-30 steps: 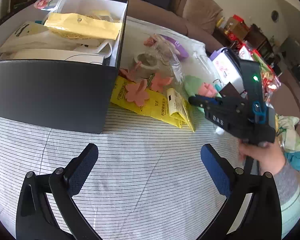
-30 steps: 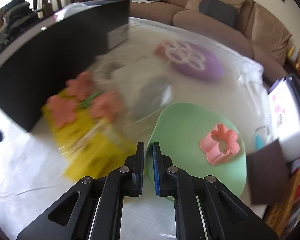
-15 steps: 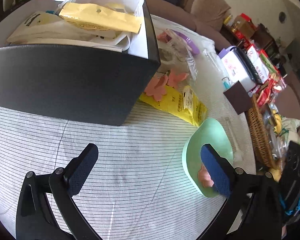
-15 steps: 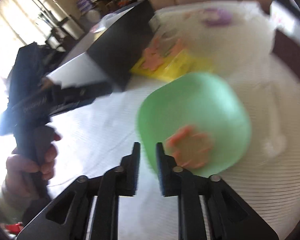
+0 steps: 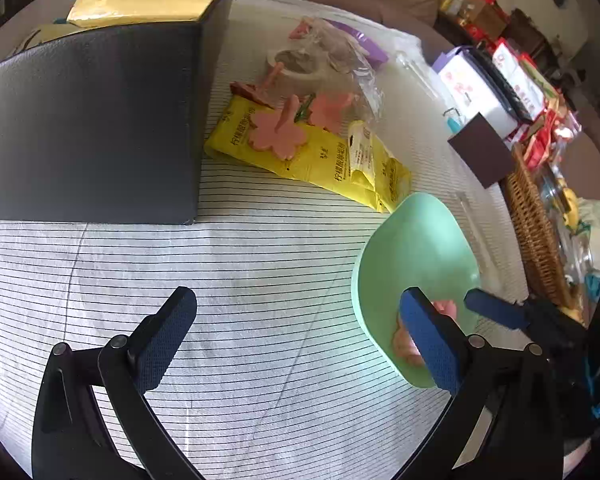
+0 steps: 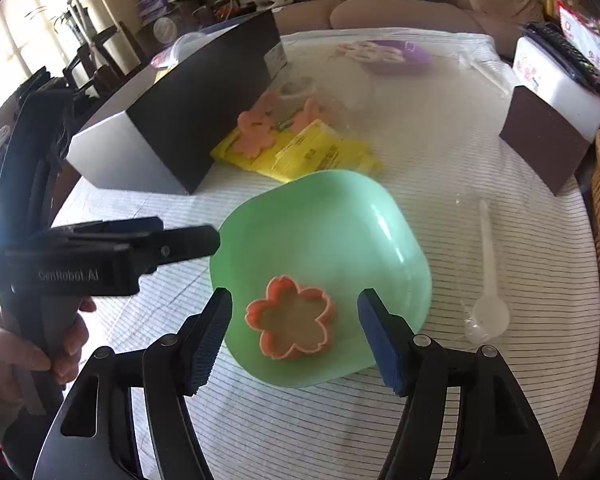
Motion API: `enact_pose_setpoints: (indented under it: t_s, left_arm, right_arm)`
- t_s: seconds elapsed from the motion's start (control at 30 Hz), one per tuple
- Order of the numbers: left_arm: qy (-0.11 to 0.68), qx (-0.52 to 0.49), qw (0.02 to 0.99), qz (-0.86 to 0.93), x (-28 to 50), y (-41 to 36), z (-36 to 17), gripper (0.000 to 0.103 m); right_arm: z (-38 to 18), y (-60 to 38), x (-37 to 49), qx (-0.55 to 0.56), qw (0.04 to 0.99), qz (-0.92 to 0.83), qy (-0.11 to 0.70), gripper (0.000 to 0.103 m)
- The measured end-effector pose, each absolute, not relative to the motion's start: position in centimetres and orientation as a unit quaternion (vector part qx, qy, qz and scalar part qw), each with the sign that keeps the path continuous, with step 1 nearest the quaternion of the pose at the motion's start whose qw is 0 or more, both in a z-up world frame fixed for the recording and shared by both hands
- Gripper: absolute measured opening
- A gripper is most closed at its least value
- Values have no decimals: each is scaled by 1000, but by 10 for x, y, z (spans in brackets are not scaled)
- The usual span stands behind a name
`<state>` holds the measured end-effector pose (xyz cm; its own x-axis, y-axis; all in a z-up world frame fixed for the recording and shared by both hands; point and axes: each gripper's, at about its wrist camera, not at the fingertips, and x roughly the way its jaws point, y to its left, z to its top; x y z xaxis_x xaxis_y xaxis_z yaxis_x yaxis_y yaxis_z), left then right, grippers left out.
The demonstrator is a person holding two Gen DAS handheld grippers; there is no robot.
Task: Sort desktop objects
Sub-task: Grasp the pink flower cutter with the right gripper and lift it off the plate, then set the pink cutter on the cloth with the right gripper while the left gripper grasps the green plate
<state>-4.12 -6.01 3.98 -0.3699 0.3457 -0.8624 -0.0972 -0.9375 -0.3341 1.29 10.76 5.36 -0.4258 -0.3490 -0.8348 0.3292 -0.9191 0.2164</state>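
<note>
Right wrist view, right gripper (image 6: 296, 338) jaws just opened, green plate (image 6: 320, 240) between, unpressed

Beige sofa (image 6: 400, 8) behind table, bright window (image 6: 16, 40) left

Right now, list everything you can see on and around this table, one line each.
plate: 1, mint green, near table edge on the striped cloth
flower cutter: 1, pink-orange, lying in the plate
foam flowers: several, pink, on the yellow packets
yellow packets: a few, yellow, beside the black box
black box: 1, black, open, holding yellow and cream bags
tape roll: 1, pale, under clear plastic
plastic spoon: 1, clear white, right of the plate
brown block: 1, dark brown, far right
wicker basket: 1, tan, right edge
left tool: 1, black with blue pads, open, empty
right tool: 1, open, pads either side of the cutter, not touching
</note>
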Motion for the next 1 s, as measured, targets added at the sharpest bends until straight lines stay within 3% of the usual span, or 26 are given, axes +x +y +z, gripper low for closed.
enact_pose_setpoints:
  t_s: [0.07,0.13,0.27,0.47,0.63,0.8,1.0]
  left_arm:
    - [-119,-545,126,821,-43,-66,39,102]
    - [-126,-546,120,819,-45,-71,37,101]
    - [-136,-549,121,816,-45,-72,34,102]
    - [-104,-553,155,812,-40,-49,33,102]
    - [-46,-561,158,812,-35,-27,25,102]
    - [-14,-558,154,816,-30,-21,25,101]
    - [-11,-553,134,823,-33,-33,26,83]
  right_arm:
    - [44,97,13,507,203,-837,19,68]
    - [39,88,13,512,205,-833,47,47]
    - [60,109,10,473,186,-861,-1,47]
    - [78,181,1,425,71,-898,-81,48]
    - [57,200,-11,457,29,-885,-84,51]
    - [75,205,-3,430,33,-896,-106,59]
    - [66,195,2,471,73,-867,-145,59]
